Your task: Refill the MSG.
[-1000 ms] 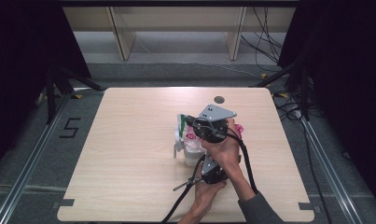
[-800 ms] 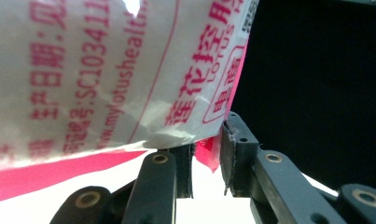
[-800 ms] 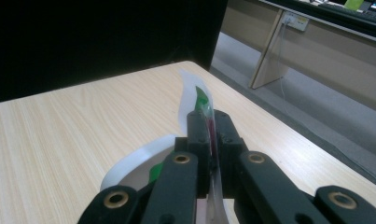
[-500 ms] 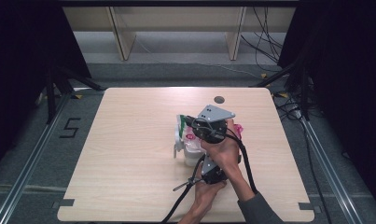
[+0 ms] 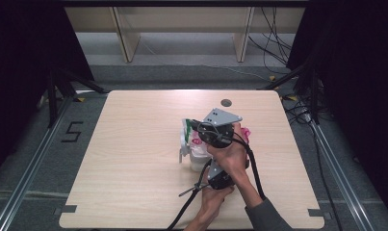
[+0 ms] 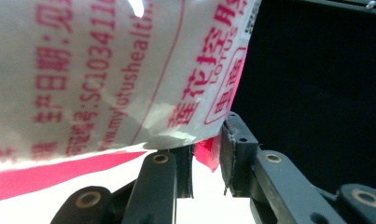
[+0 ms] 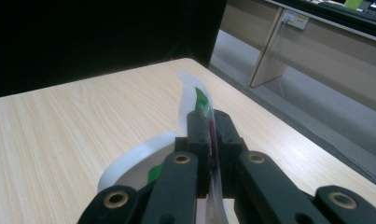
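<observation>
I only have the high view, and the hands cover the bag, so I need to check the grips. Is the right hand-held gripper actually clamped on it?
Observer: Yes. In the right gripper view, the right hand-held gripper has its jaws shut on a thin white edge of the bag, next to a green patch.
Operator: And the left one?
Observer: The left hand-held gripper has a red corner of the bag between its jaws. The jaws stand slightly apart, and I cannot tell whether they pinch it.
Operator: Any markings on the bag?
Observer: Yes, there is red print on the white film just above the left jaws: Chinese characters and the word LOTUS.
</observation>
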`<action>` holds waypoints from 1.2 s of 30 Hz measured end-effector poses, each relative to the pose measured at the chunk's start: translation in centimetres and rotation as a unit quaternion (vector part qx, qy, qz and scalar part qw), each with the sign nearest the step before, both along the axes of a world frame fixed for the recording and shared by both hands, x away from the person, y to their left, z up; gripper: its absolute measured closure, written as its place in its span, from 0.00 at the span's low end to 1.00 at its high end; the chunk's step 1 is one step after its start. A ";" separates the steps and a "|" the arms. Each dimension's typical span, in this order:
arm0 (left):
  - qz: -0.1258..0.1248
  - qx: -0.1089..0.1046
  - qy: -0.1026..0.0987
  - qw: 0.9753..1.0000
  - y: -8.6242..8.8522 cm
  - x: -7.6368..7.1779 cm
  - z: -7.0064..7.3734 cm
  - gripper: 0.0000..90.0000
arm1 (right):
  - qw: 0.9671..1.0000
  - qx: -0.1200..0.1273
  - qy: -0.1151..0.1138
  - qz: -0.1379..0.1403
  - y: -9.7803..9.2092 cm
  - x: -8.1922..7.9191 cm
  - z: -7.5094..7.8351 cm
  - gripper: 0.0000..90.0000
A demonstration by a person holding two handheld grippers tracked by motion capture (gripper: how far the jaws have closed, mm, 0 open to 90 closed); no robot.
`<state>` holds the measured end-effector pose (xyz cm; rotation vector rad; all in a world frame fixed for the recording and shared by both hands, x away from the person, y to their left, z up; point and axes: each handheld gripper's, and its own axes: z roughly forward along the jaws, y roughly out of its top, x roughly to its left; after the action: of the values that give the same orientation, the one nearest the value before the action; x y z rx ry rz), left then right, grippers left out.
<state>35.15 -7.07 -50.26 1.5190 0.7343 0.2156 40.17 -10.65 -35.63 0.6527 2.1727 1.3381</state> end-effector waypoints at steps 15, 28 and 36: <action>-0.001 0.002 0.002 1.000 0.0 0.0 0.0 0.84 | 1.000 0.009 0.004 -0.007 0.0 -0.1 0.1 0.98; 0.000 -0.002 -0.004 1.000 -0.1 0.1 -0.1 0.84 | 1.000 0.011 0.001 0.000 -0.1 -0.1 0.1 0.98; -0.006 0.004 -0.004 1.000 0.1 0.0 -0.2 0.84 | 1.000 0.013 0.011 -0.003 -0.4 -0.2 0.3 0.98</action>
<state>35.18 -7.00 -50.51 1.5285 0.7187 0.2156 39.96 -11.05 -35.37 0.6847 2.1725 1.3639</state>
